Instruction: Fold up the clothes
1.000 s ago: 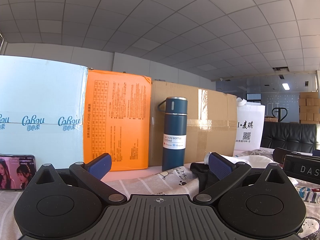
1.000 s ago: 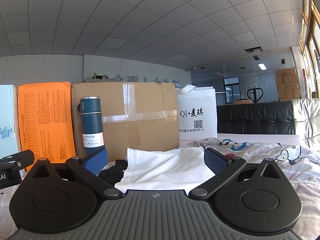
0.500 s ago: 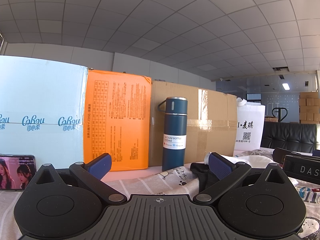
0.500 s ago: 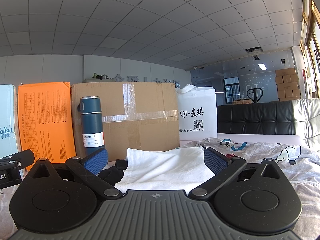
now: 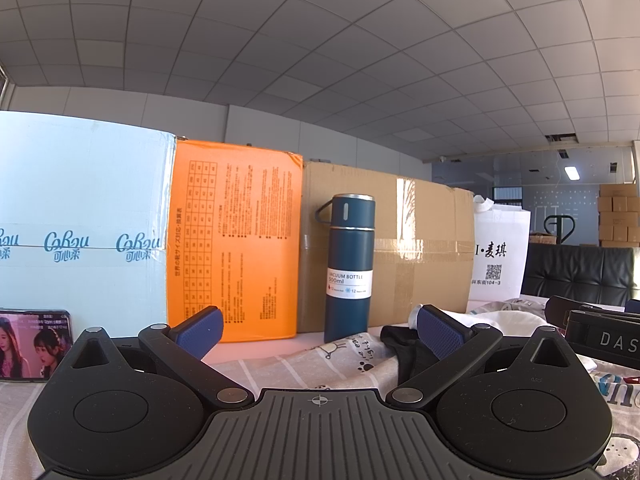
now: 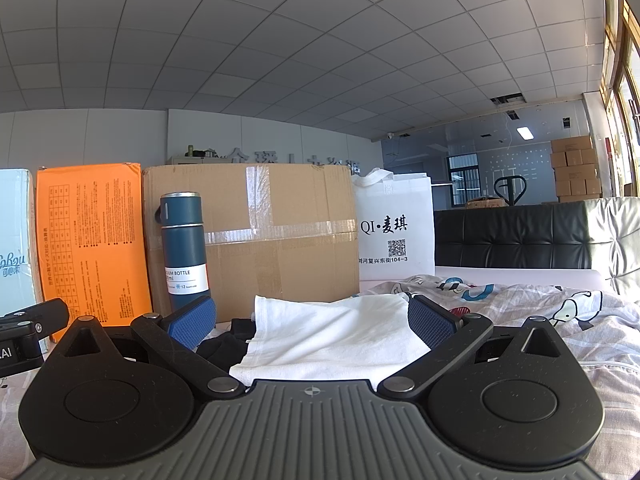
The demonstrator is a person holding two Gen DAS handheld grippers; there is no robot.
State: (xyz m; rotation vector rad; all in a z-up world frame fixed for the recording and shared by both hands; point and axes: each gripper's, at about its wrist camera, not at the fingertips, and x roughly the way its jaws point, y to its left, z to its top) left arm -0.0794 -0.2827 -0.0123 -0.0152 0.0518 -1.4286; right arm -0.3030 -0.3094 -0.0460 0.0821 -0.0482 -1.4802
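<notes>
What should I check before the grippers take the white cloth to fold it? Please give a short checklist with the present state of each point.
1. Left gripper open and holding nothing: ok; its blue fingers stand wide apart.
2. Right gripper open and holding nothing: ok.
3. White cotton garment in front of the right gripper: ok; it lies between the fingers, not pinched.
4. Black garment separate from the white one: not ok; the white garment's left edge appears to lie over it.
5. Tall dark blue vacuum bottle out of the way: cannot tell; it stands upright behind the clothes, close ahead of the left gripper.
6. White garment spread flat: not ok; it looks bunched.
</notes>
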